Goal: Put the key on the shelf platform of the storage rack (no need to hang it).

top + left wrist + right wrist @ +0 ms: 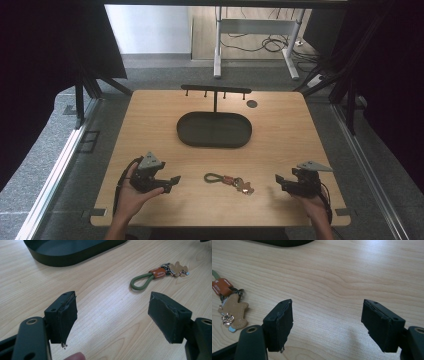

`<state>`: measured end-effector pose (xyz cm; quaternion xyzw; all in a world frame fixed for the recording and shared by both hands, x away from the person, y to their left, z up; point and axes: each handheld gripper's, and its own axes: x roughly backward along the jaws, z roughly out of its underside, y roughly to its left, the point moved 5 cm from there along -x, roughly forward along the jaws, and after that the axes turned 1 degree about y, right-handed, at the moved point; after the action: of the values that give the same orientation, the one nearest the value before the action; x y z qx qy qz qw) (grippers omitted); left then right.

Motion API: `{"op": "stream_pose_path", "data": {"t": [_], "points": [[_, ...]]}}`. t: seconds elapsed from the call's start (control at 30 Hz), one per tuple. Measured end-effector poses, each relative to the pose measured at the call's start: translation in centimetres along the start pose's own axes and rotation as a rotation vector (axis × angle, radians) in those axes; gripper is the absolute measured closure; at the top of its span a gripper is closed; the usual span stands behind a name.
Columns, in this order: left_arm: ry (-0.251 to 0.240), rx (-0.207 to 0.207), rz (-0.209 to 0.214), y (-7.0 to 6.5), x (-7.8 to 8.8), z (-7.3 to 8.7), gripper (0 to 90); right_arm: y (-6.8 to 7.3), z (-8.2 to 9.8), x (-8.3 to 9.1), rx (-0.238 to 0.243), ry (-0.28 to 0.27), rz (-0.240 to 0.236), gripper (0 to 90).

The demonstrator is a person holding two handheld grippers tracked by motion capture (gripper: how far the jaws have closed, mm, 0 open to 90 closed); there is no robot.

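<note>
Progress: nothing yet grasped. The keyring lies flat on the table, untouched, between the two grippers near the front edge. Judged step: pickup not begun; probable destination is the rack or the tray behind, both without load.

Left gripper: held in the person's left hand, low over the table, left of the keyring and near it, not touching. Jaws spread wide, nothing between them. Left gripper view: green loop of the keyring ahead and right of centre; tray wall at top.

Keyring: green cord loop to the left, orange tab in the middle, keys and charm to the right.

Right gripper: held in the right hand, right of the keyring, apart from it. Jaws spread wide, nothing held. Right gripper view: charm end of the keyring at far left, outside the jaws.
</note>
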<state>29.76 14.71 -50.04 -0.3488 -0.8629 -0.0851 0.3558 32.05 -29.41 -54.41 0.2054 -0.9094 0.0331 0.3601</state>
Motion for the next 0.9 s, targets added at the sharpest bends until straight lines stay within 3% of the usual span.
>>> {"op": "stream_pose_path", "data": {"t": [0.7,0.9], "points": [[0.007,-0.007,0.011,-0.19,-0.14,0.04,23.1,0.06,0.09,-0.60,-0.001,0.025,-0.039,27.1],[-0.003,0.000,0.007,-0.22,0.50,-0.09,23.0,0.25,-0.28,-0.33,0.012,0.027,-0.050,27.4]]}}
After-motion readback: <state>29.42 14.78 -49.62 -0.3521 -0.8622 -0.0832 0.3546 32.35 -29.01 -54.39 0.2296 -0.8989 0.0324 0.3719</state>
